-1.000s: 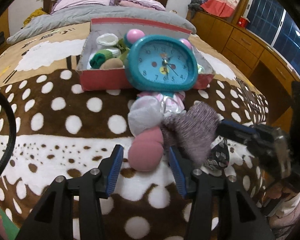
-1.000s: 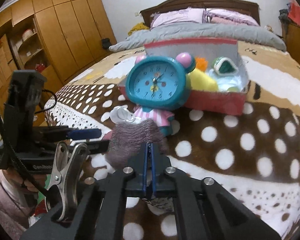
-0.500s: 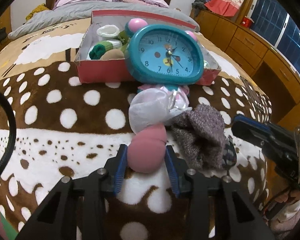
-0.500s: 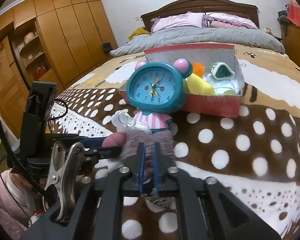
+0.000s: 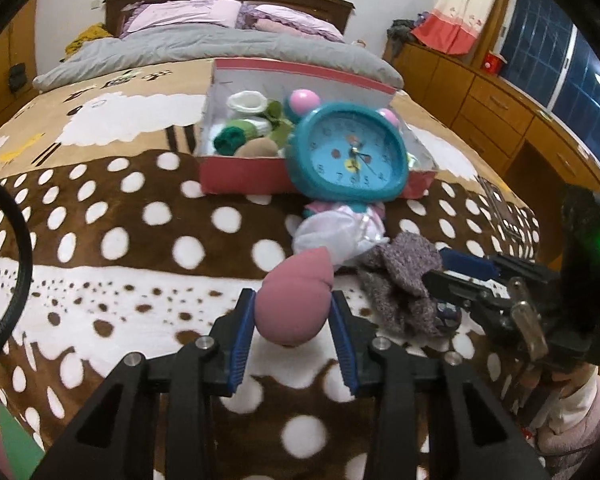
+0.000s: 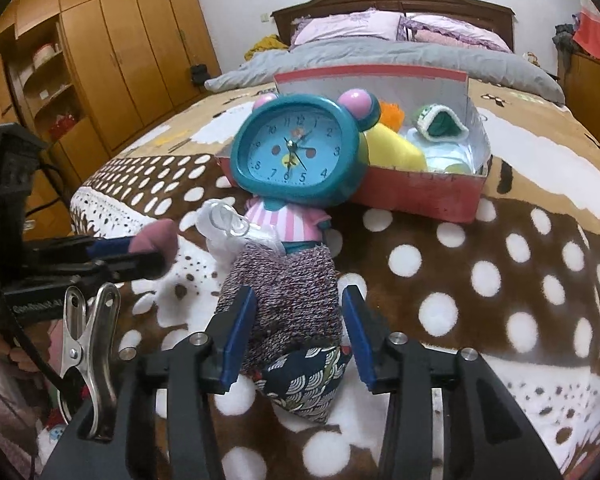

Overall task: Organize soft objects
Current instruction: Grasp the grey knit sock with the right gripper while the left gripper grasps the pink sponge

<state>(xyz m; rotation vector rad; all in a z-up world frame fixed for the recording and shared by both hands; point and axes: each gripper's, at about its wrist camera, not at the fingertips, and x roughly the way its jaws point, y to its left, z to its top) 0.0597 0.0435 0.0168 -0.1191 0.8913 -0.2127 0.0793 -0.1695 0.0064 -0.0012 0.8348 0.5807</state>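
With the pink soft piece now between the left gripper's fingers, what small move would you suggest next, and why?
Probably lift the left gripper and carry the pink soft piece toward the red box. Its fingers already press both sides of the piece, and the box behind the teal clock already holds other soft things.

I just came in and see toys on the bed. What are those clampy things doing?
A person is tidying soft things into the red box. The left gripper squeezes a pink sponge. The right gripper is open around a fuzzy purple sock lying on the blanket by the clock.
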